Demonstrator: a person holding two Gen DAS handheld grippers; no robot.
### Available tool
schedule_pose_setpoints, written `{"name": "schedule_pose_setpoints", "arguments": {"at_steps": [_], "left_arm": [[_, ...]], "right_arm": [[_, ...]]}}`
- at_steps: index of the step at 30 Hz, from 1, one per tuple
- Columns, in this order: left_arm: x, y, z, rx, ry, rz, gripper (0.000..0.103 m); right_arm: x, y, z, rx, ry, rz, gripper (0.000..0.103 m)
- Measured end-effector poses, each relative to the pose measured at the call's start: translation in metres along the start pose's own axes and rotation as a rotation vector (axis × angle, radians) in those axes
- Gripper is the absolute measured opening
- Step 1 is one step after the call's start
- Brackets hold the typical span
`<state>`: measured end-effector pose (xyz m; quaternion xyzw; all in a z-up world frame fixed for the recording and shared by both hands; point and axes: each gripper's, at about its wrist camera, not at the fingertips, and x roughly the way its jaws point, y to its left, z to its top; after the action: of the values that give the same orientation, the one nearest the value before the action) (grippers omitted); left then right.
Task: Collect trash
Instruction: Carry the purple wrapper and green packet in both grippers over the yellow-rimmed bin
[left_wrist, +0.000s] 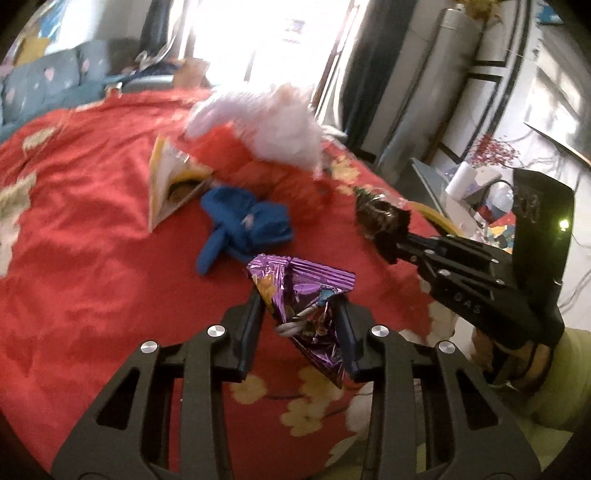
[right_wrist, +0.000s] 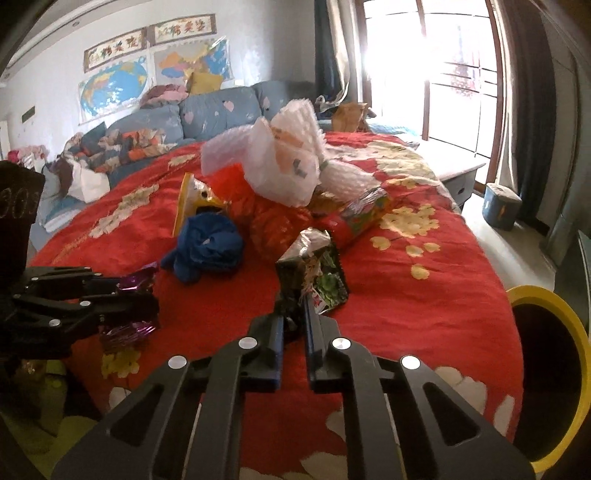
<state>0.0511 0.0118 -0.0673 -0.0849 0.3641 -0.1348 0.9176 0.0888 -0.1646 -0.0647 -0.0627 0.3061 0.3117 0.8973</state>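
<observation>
**Two wrappers pinched, bin next**

I judge the step in hand to be lifting both wrappers off the red bedspread (right_wrist: 424, 280) and carrying them to the yellow-rimmed bin (right_wrist: 546, 317), which stands at the right edge of the bed. To do it well I should keep both grips firm, raise the wrappers clear of the quilt so they do not drag, and let go only once each hangs over the bin's dark mouth. Foil is slippery and springy, so a loose pinch could let it slide out on the way.

My left gripper (left_wrist: 301, 321) is partly closed, its pads pressing the sides of the purple foil wrapper (left_wrist: 303, 291), which stands up between them, near me on the bed.

My right gripper (right_wrist: 294, 321) is clenched almost fully, nipping the lower corner of the dark green snack packet (right_wrist: 317, 273); the packet sticks up beyond the fingertips.

Farther off, mid-bed, more trash waits: a blue crumpled bag (right_wrist: 208, 247), a yellow packet (right_wrist: 194, 201) and white plastic wrap (right_wrist: 280, 162).
</observation>
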Motion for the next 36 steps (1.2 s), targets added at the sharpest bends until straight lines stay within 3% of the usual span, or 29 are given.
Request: {"name": "schedule_pose_setpoints", "arguments": {"at_steps": [13,36], "left_arm": [[0.005,-0.028,0.025,0.061,-0.053,-0.032,0.028],[0.044,-0.091,0.07,0.193,-0.05,-0.107,0.028]], "right_arm": [[-0.034,-0.029,0.003,0.074,-0.064,-0.062,0.008],[-0.086,-0.118,-0.013,0.283,-0.148,-0.24,0.008]]}}
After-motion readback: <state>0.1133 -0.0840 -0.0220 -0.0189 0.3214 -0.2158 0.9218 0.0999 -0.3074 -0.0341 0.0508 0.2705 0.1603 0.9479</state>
